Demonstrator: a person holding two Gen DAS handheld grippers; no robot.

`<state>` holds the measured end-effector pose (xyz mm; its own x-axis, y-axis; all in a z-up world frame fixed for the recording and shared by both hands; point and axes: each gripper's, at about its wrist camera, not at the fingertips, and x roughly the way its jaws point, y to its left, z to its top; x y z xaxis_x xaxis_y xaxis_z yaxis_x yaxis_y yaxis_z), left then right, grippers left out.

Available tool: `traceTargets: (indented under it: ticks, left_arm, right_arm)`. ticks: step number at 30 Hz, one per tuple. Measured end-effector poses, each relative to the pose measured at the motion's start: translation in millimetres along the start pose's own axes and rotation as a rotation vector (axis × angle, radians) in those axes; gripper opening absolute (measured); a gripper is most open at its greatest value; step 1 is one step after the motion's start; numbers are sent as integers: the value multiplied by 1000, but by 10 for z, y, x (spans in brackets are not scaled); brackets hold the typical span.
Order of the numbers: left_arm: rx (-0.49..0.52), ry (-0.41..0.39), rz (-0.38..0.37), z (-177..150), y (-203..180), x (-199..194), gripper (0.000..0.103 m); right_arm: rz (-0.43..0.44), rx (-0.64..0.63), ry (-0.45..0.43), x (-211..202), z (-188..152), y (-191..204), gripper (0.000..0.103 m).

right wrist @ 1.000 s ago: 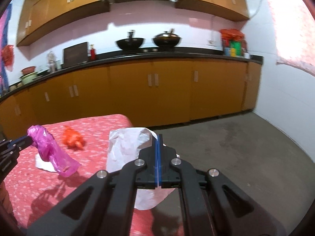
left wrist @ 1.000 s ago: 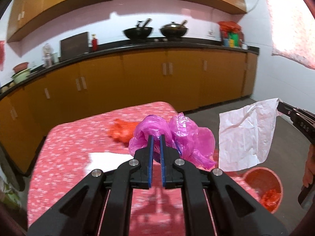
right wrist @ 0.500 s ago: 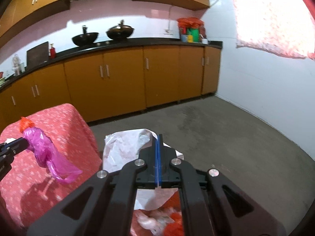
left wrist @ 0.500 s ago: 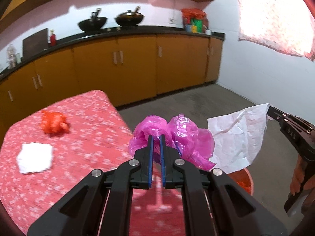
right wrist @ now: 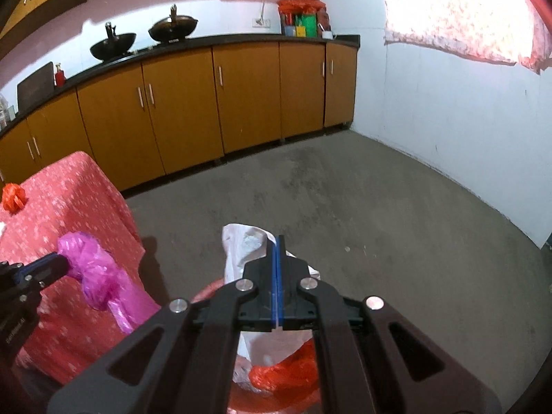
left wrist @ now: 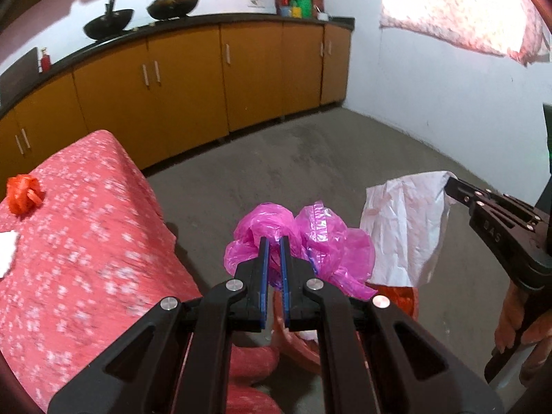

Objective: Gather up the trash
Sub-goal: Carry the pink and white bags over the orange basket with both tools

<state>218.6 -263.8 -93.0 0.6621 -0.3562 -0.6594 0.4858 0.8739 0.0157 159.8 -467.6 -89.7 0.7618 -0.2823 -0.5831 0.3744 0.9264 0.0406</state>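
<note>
- The left gripper (left wrist: 272, 245) is pinching a crumpled pink plastic bag (left wrist: 303, 238); its 2 blue-lined fingers are standing narrow, with only a thin fold of the bag between them.
- In the right wrist view, the same left gripper (right wrist: 63, 265) is coming in from the left edge, and the pink plastic bag (right wrist: 100, 283) is hanging down from its tip, in front of the side of the red flowered tablecloth (right wrist: 69, 207).
- The right gripper (right wrist: 278, 241) is pressed fully together on a crumpled white paper sheet (right wrist: 246, 252); the sheet is hanging down from its tip.
- In the left wrist view, the right gripper (left wrist: 450, 183) is holding the white paper sheet (left wrist: 403, 231) by its upper corner, just beside the pink bag.
- A red trash bin (right wrist: 303, 391) is standing on the concrete floor below both grippers, close to the table side; red and white scraps are lying inside it.
- The lower end of the white sheet is reaching into the bin opening.
- In the left wrist view, only a part of the red trash bin (left wrist: 402, 298) is showing behind the pink bag.
- On the tablecloth (left wrist: 86, 241), a crumpled red plastic piece (left wrist: 24, 194) is lying near the far edge, and a white piece (left wrist: 6, 250) is lying near it, cut by the frame edge.
- 2 black woks (left wrist: 172, 0) are sitting on the kitchen counter (left wrist: 207, 20) at the back.
</note>
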Motion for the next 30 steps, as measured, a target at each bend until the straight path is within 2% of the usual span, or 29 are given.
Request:
traceTargets:
  ticks: [7, 16, 30]
  left_arm:
    - [46, 38, 2, -91, -268, 234, 6]
    - [69, 91, -8, -145, -485, 560, 6]
    - [74, 169, -16, -165, -545, 987, 6]
  right_arm:
    - [-13, 7, 32, 213, -132, -87, 2]
    - [17, -2, 91, 452, -320, -108, 2]
    - [19, 9, 166, 721, -498, -130, 2]
